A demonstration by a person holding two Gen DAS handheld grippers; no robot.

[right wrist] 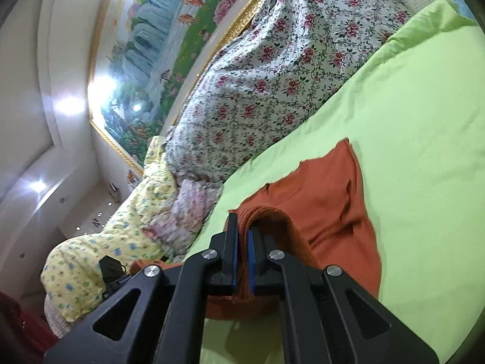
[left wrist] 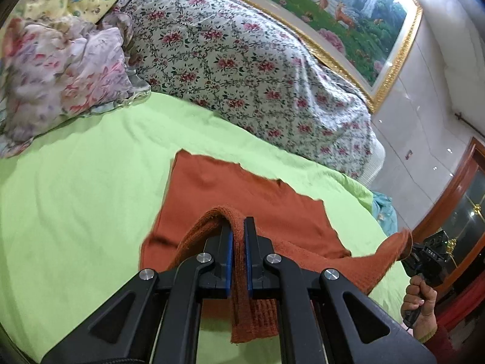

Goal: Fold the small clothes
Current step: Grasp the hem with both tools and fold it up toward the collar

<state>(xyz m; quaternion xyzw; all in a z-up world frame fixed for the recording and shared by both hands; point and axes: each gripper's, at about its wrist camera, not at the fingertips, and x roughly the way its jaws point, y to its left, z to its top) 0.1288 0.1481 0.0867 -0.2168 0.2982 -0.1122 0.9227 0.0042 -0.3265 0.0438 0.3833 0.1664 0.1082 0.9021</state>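
A rust-orange knit sweater (left wrist: 230, 194) lies on the light green bedsheet (left wrist: 75, 197), its far part flat, its near edge lifted. My left gripper (left wrist: 238, 227) is shut on a ribbed fold of that near edge, which hangs down between the blue pads. In the left wrist view the right gripper (left wrist: 409, 250), in a person's hand (left wrist: 419, 298), pinches another corner of the sweater at the right. The right wrist view shows my right gripper (right wrist: 242, 227) shut on bunched ribbed knit, with the sweater (right wrist: 330, 200) spread beyond it on the sheet (right wrist: 409, 151).
A floral quilt (left wrist: 242, 69) is heaped along the bed's far side, with pillows (left wrist: 60, 69) and a yellow patterned blanket (right wrist: 100, 251) at one end. A gold-framed landscape painting (left wrist: 348, 15) hangs on the wall behind. A wooden cabinet (left wrist: 460, 212) stands at the right.
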